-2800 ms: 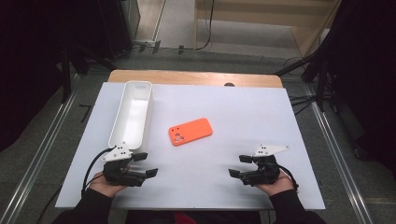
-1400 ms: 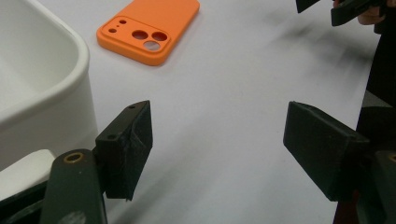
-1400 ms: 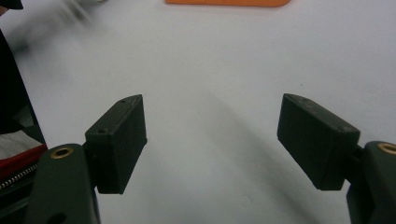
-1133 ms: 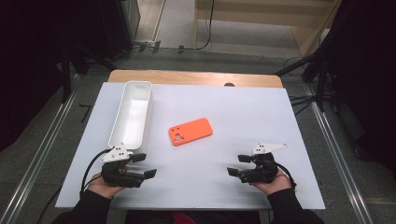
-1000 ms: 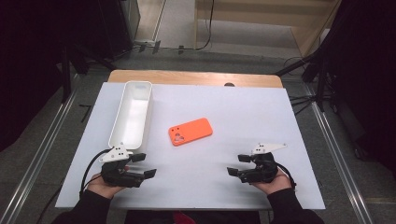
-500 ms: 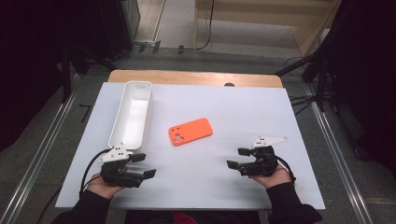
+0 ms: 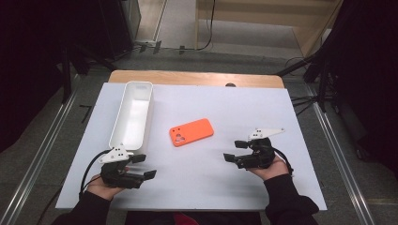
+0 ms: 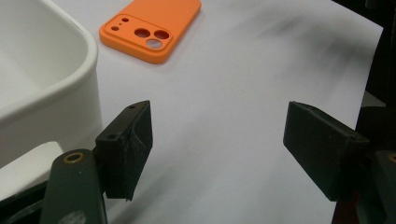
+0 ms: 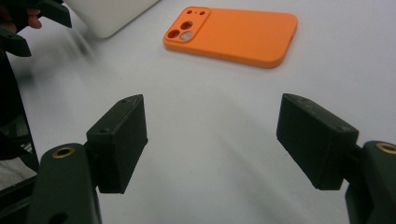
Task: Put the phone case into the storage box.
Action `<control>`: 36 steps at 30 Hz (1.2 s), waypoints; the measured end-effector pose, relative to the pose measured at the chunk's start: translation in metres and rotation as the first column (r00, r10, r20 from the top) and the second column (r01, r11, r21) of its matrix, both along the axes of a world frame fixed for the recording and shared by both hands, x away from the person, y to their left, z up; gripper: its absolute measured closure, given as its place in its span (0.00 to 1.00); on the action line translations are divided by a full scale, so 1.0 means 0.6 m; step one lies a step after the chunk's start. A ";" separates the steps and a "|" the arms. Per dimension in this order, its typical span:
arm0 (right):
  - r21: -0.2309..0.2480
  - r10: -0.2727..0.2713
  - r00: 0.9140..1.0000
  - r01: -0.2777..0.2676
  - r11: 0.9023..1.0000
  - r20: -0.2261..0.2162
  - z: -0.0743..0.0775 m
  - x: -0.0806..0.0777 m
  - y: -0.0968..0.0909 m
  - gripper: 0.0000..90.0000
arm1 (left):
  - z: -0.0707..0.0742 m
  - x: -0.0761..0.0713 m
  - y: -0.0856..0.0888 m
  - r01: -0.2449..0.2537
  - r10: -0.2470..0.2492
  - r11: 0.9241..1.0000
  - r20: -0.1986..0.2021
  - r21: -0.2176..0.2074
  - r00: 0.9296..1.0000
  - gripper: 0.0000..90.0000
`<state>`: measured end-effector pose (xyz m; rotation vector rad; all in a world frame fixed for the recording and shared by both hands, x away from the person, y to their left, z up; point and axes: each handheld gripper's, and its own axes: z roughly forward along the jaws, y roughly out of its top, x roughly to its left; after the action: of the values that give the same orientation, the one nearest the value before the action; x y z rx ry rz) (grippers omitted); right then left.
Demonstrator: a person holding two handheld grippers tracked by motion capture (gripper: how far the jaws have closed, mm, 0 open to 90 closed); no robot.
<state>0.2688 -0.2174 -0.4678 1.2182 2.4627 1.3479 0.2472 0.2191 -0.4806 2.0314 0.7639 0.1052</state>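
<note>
Orange phone case (image 7: pixel 191 132): in the high view it is lying flat near the middle of the table (image 7: pixel 300 187), camera cut-outs facing up, with nothing touching it.
White bin (image 7: pixel 133 115): it is standing lengthwise toward the table's left edge, running from the far edge toward the near one, just beside the case but apart from it.
Left claw (image 7: pixel 144 167): it is resting by the near left corner, just below the bin's near end, held in a hand; its jaws are standing wide with nothing between them.
Right claw (image 7: pixel 233 151): it is hovering toward the near right part of the table, jaws pointing at the case and well short of it, spread wide and holding nothing.
Left claw view: the left claw (image 8: pixel 219 140) is showing two black pads far apart over bare white table; the bin's rounded corner (image 8: pixel 56 70) is sitting just left of the left pad, and the case (image 8: pixel 152 25) is lying farther ahead.
Right claw view: the right claw (image 9: pixel 210 140) is gaping wide over bare table; the case (image 9: pixel 233 30) is lying ahead of both pads, untouched, with the bin's corner (image 9: pixel 112 14) beyond its left end.
</note>
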 end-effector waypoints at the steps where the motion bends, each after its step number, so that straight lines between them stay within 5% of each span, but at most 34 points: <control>1: -0.005 0.001 1.000 -0.001 1.000 0.003 0.001 0.003 0.000 0.26 | 0.000 0.000 0.000 0.000 0.000 1.000 0.000 0.000 1.000 0.27; 36: 0.002 0.068 0.998 -0.068 0.998 0.010 0.038 0.086 0.053 0.26 | 0.000 0.000 0.004 -0.001 0.001 1.000 0.005 -0.007 1.000 0.27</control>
<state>0.3205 -0.1858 -0.4452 1.1355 2.5178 1.3704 0.2473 0.2215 -0.4805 2.0232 0.7616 0.1077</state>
